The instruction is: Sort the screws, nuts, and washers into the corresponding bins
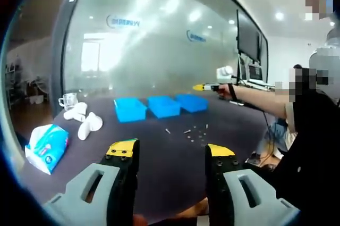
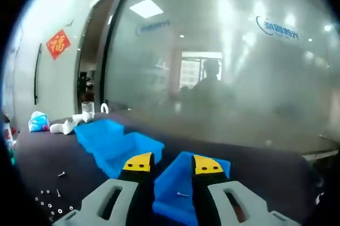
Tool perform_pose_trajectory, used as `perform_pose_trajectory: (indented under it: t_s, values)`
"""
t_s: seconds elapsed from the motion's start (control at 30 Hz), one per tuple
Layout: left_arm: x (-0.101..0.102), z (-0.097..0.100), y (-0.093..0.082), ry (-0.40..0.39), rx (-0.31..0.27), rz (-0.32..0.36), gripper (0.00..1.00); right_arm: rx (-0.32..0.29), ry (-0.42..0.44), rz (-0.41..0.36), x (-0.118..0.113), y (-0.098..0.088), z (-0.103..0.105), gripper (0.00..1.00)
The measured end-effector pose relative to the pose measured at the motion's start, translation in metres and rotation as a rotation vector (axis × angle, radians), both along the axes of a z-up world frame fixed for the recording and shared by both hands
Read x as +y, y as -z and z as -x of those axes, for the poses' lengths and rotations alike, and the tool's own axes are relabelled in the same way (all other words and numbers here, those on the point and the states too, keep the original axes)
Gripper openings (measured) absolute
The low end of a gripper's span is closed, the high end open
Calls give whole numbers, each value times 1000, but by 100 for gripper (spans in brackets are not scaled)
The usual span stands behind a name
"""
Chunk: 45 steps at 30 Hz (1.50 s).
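Three blue bins (image 1: pixel 130 109) (image 1: pixel 163 106) (image 1: pixel 192 102) stand in a row on the dark table (image 1: pixel 159 162). Loose screws, nuts and washers (image 1: pixel 194 133) lie scattered in front of them. My left gripper (image 1: pixel 171 151) hangs open and empty above the table's near side. My right gripper (image 1: pixel 204 86), held out by a person's arm, hovers above the right-hand bin. In the right gripper view, that gripper (image 2: pixel 173 165) is open by a narrow gap over the nearest bin (image 2: pixel 170 204), where one screw (image 2: pixel 182 194) lies. The other two bins (image 2: pixel 130 151) (image 2: pixel 101 130) run to the left, with loose hardware (image 2: pixel 50 202) beside them.
A tissue pack (image 1: pixel 48 146), white rounded objects (image 1: pixel 82 119) and a glass cup (image 1: pixel 68 100) sit at the table's left end. A frosted glass wall (image 1: pixel 159 40) rises behind the table. A person (image 1: pixel 311 146) stands at the right edge, near monitors (image 1: pixel 249 40).
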<state>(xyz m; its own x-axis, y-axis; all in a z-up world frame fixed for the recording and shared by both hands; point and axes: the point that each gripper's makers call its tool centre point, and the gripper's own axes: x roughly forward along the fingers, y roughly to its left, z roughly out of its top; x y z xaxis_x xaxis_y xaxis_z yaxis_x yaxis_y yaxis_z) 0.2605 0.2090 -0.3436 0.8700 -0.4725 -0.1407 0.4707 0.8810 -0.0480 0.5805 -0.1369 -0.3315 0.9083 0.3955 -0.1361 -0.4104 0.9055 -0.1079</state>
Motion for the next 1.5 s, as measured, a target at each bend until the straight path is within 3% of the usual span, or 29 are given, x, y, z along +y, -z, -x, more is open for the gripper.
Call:
perform_pose_trajectory:
  t_s: [0.3,0.53,0.8,1.13,1.5]
  values:
    - [1,-1,-1,1,-9,9,48,-29,-72,-27,15,-11,46,28]
    - [2,-4,-4,-4,-20,11,48,-64,-157,-67,30,-30,100,31]
    - [1,-9,-9,-6,-35,15,49,-89,-213,-91,36,-35,157,38]
    - [3,-11,-13,-9,-50,19,49,-95,-207,-154,14,-32,212,40]
    - [0,-12,-13,4,-56,5,49,-84,-68,-240,-33,-10,254,40]
